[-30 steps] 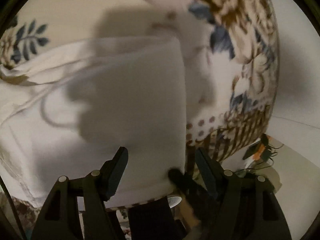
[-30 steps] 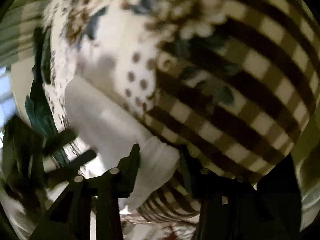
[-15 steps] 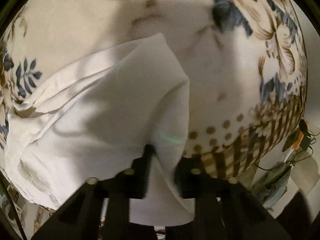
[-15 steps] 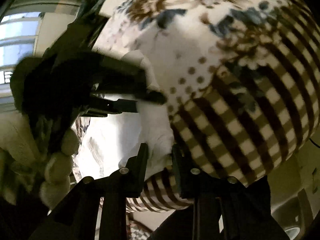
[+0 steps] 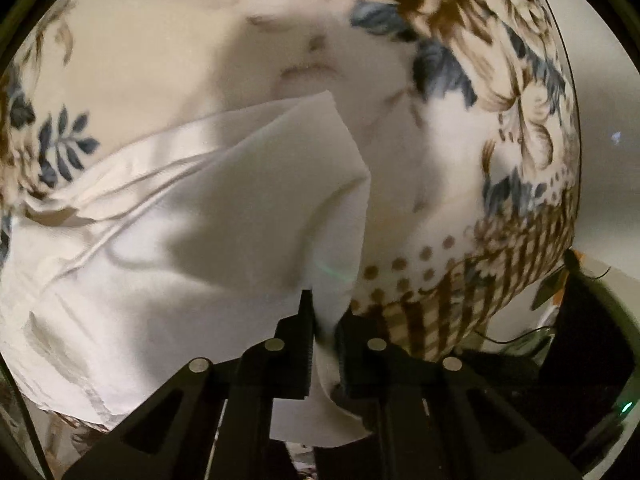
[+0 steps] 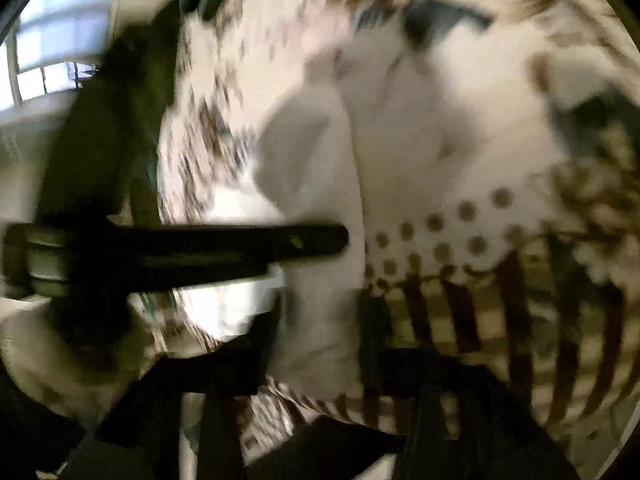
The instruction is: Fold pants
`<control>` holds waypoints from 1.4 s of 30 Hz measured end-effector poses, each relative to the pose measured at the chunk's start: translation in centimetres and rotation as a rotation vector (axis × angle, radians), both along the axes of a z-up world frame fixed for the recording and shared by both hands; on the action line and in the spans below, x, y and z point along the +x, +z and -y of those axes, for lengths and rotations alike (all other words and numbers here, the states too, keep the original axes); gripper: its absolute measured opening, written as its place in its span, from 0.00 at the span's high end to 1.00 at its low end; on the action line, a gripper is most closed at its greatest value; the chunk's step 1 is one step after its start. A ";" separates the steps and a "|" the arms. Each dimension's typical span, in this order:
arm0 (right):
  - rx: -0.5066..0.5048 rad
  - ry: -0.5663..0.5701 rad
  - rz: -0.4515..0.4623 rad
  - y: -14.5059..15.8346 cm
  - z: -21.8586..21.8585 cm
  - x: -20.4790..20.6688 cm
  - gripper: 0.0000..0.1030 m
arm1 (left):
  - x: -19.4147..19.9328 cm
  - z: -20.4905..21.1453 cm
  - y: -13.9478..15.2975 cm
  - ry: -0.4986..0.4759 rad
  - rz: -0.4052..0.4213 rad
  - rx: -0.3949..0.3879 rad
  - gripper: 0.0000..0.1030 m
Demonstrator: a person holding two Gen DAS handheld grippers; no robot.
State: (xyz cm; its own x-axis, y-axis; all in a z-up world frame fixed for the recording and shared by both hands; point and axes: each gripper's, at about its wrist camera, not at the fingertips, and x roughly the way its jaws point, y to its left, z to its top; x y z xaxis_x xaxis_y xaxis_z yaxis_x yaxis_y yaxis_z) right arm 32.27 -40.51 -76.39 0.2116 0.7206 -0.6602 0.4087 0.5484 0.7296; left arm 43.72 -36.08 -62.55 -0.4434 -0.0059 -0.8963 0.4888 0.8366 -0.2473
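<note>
The white pants (image 5: 192, 232) lie on a floral bedspread (image 5: 460, 128), partly folded, with a corner lifted. My left gripper (image 5: 325, 320) is shut on the pants' near edge, cloth bunched between its jaws. In the blurred right wrist view the pants (image 6: 316, 184) run up the middle. My right gripper (image 6: 320, 320) is shut on the same edge of the cloth. The left gripper (image 6: 312, 240) reaches across from the left and touches the cloth just above the right one.
The bedspread has a striped and dotted border (image 5: 440, 312) along the bed's near edge. Dark items and cables (image 5: 572, 280) sit beyond the bed at the right. A window (image 6: 52, 48) is at the upper left in the right wrist view.
My left gripper went from open to shut on the pants' edge. Both grippers have lifted the edge and the cloth corner has folded over. The right view has swung round and is blurred.
</note>
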 end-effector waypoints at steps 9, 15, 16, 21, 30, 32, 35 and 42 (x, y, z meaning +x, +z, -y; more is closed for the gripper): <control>0.021 0.069 -0.120 -1.1 0.1 -3.7 0.76 | -1.6 -0.4 -1.2 0.059 -0.034 -0.041 0.91; -0.062 0.352 -0.258 -2.6 -3.5 -5.2 0.70 | -0.6 -2.2 -1.1 0.151 -0.091 -0.115 0.68; -0.045 0.321 -0.266 -2.7 -3.2 -5.6 0.70 | -0.6 -2.7 -0.8 0.159 -0.112 -0.128 0.52; 0.072 -0.017 -0.221 -0.4 1.2 -7.2 0.41 | -2.4 -7.2 2.3 0.171 -0.064 -0.212 0.39; -0.040 -0.152 -0.395 -4.3 1.0 -5.9 0.40 | -4.3 -19.0 -1.4 0.309 0.070 -0.119 0.40; -0.062 -0.147 -0.403 -4.4 0.8 -6.8 0.40 | -4.6 -19.4 -1.0 0.296 0.089 -0.142 0.40; -0.065 -0.177 -0.403 -4.2 1.0 -7.5 0.57 | -4.8 -19.7 -0.7 0.278 0.108 -0.167 0.40; -0.047 -0.157 -0.391 -2.4 0.9 -6.7 0.72 | -4.7 -21.9 1.0 0.308 0.142 -0.246 0.40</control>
